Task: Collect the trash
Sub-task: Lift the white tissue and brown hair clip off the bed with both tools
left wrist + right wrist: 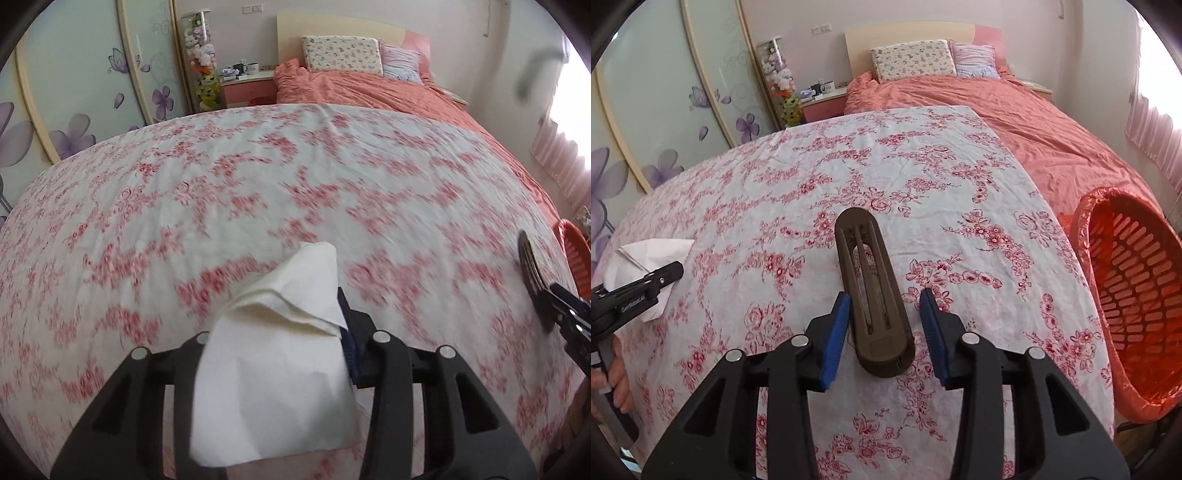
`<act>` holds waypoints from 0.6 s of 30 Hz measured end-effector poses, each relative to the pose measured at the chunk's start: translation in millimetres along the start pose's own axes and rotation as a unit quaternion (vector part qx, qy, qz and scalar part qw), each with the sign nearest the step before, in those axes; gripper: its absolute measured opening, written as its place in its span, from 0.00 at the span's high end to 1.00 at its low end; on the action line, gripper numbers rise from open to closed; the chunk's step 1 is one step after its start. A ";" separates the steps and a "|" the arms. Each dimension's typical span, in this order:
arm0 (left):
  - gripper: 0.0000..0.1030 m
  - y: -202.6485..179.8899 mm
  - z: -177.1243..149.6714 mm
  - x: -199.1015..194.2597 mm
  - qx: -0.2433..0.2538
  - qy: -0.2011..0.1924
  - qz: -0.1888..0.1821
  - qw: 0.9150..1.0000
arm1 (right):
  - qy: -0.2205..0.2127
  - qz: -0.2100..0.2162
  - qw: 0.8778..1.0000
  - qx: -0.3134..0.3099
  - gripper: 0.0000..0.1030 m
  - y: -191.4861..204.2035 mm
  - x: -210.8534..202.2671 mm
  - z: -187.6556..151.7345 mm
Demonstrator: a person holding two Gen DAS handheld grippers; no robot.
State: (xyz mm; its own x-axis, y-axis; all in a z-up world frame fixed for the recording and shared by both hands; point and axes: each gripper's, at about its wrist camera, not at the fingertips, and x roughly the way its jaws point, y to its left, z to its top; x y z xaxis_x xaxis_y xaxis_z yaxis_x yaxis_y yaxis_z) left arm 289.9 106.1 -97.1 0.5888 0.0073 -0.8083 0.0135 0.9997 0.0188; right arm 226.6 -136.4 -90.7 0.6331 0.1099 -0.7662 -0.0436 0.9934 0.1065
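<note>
So far nothing binned: our left gripper [295, 343] clamps tissue [280, 354]; right gripper [882, 332] open, straddling brown holder [873, 295]; orange basket [1137, 295], right edge, waits.

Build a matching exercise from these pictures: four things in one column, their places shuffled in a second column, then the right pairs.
1. white crumpled paper tissue
2. brown oblong slotted plastic piece
3. orange slotted plastic basket with red liner
4. patterned cream pillow

A. against the headboard
B. gripped in the left gripper
C. beside the flowered cloth, at its right edge
D. lying on the flowered cloth between the open jaws of the right gripper

Pairs: 1-B; 2-D; 3-C; 4-A
</note>
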 end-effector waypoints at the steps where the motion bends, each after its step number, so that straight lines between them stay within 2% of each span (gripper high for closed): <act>1: 0.59 -3.1 -2.7 -1.9 0.003 -0.001 0.002 1.000 | 0.000 -0.002 1.000 -0.003 0.61 1.2 -0.4 -0.8; 6: 0.59 -12.7 -6.9 -4.7 0.015 -0.009 0.015 1.000 | 0.003 -0.021 1.000 -0.020 0.61 8.4 0.5 -1.1; 10: 0.59 -16.9 -8.7 -5.6 0.013 -0.010 0.016 1.000 | 0.003 -0.027 0.999 -0.037 0.68 13.7 0.7 -1.3; 12: 0.65 -18.2 -9.4 -6.3 0.013 -0.011 0.013 1.000 | 0.002 -0.028 0.999 -0.040 0.68 14.2 -0.6 -2.1; 18: 0.67 -22.7 -9.6 -15.0 0.016 -0.019 0.000 1.000 | -0.019 -0.021 0.999 -0.044 0.68 13.5 -15.9 -7.7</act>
State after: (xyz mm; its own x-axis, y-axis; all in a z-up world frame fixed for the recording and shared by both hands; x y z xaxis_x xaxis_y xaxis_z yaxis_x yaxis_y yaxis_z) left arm 273.0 83.4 -91.0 0.6184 0.0060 -0.7858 0.0395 0.9985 0.0387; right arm 209.9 -124.4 -81.9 0.6649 0.0680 -0.7438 -0.0830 0.9964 0.0169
